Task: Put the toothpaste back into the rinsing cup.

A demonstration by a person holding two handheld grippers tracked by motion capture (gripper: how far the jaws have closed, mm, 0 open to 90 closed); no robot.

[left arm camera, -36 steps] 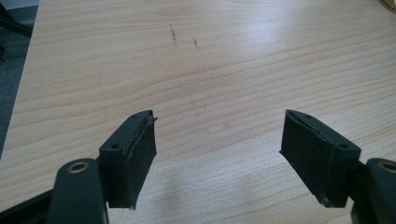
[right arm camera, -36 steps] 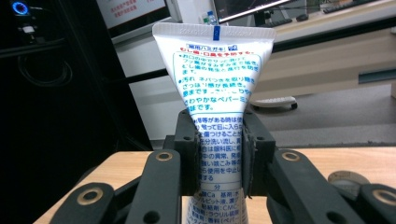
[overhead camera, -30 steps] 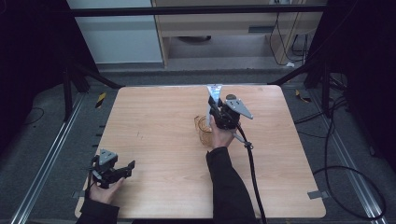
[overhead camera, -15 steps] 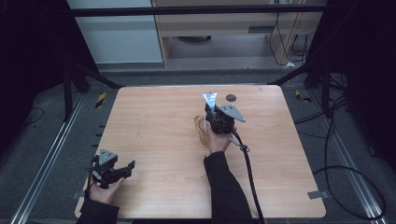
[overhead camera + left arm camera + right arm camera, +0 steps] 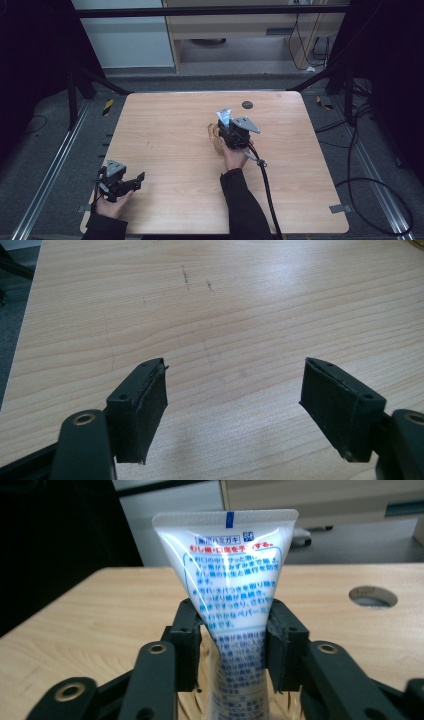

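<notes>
My right gripper (image 5: 227,640) pinches a white toothpaste tube (image 5: 227,587) upright, crimped end up, above the bench (image 5: 165,125). My left gripper (image 5: 235,405) rests wide open, empty, likely waiting.

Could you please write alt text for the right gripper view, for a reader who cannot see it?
The right gripper clamps a white tube with blue and red print, held upright with its flat crimped end on top. Behind it lies the wooden table, with a round hole at the right.
</notes>
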